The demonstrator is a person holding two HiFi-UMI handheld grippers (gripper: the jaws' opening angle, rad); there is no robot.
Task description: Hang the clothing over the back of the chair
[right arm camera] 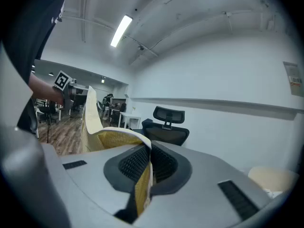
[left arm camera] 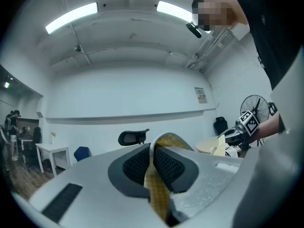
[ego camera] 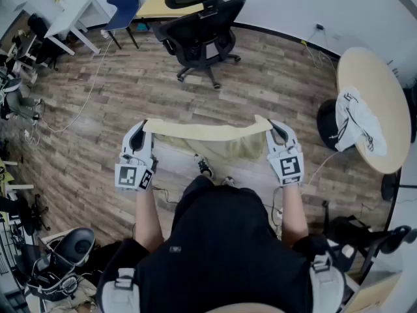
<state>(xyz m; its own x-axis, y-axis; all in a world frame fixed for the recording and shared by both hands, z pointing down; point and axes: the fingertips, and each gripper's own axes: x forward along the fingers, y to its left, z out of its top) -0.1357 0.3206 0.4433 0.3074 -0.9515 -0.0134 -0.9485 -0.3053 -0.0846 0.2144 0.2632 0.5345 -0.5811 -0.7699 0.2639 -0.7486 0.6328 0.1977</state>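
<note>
The person's left forearm (ego camera: 147,214) and right forearm (ego camera: 292,208) reach forward, well apart. The left gripper (ego camera: 141,130) and right gripper (ego camera: 275,128) each clamp an end of the pale yellow cloth garment (ego camera: 205,132).

The clothing (ego camera: 207,133) spans from left gripper (ego camera: 142,128) to right gripper (ego camera: 276,130); beyond it the chair (ego camera: 203,28) stands toward the far edge of the floor (ego camera: 130,90), a round table (ego camera: 386,100) at the right edge

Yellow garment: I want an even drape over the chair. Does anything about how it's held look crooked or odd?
Nothing stands out. The garment is stretched roughly level between the left gripper and right gripper, each clamped on a top corner, the rest hanging below.
</note>
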